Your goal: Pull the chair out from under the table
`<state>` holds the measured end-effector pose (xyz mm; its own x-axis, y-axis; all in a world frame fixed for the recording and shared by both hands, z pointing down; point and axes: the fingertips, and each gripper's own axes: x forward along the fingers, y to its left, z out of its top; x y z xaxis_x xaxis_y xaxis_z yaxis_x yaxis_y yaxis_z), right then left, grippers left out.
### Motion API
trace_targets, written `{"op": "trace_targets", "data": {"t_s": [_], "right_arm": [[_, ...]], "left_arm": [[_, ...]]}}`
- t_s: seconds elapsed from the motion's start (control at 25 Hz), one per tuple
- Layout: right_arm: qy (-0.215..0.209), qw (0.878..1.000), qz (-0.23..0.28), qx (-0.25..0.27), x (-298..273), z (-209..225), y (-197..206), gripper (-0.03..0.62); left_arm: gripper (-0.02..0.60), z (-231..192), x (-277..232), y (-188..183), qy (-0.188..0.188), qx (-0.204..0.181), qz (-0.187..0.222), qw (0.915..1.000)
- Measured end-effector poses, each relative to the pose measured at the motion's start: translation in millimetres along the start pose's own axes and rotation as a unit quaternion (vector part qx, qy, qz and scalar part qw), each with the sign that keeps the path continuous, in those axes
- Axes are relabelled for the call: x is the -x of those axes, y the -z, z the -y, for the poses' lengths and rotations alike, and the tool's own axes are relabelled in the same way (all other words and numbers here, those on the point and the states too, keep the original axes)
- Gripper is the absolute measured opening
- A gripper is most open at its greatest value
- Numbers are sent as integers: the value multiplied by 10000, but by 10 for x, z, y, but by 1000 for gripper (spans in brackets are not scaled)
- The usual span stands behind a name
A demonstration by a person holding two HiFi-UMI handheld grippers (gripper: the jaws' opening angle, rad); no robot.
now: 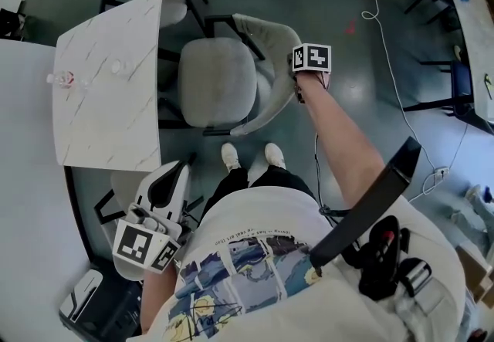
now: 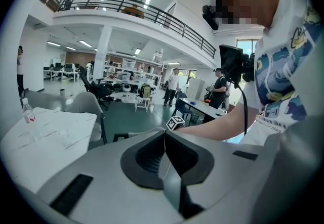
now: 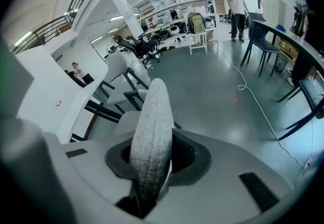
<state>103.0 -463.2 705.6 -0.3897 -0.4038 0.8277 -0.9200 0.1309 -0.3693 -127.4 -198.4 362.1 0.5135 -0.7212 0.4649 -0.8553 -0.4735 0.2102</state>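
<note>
so the right hand-held gripper is clamped on the back of the grey chair, and the left hand-held gripper is closed up with nothing in it

chair: light grey padded fabric chair with black metal legs, upright | spot: seat just beside the white marble-look square table, pretty much clear of its top | backrest: curved, on the far side from it

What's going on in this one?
A person standing by a white table has the right gripper clamped on the backrest of a grey chair, with the fabric edge pinched between its fingers. The chair's seat sits beside the table's edge, facing it. The left gripper is shut and empty, held low near the person's waist.
</note>
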Motion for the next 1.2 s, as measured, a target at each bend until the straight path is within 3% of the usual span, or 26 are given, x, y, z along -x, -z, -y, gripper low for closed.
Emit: {"op": "trace_targets", "data": {"t_s": [1.2], "right_arm": [[332, 9993, -28, -169, 845, 1806, 76, 94]], "left_arm": [[11, 775, -531, -94, 472, -283, -127, 9984]]}}
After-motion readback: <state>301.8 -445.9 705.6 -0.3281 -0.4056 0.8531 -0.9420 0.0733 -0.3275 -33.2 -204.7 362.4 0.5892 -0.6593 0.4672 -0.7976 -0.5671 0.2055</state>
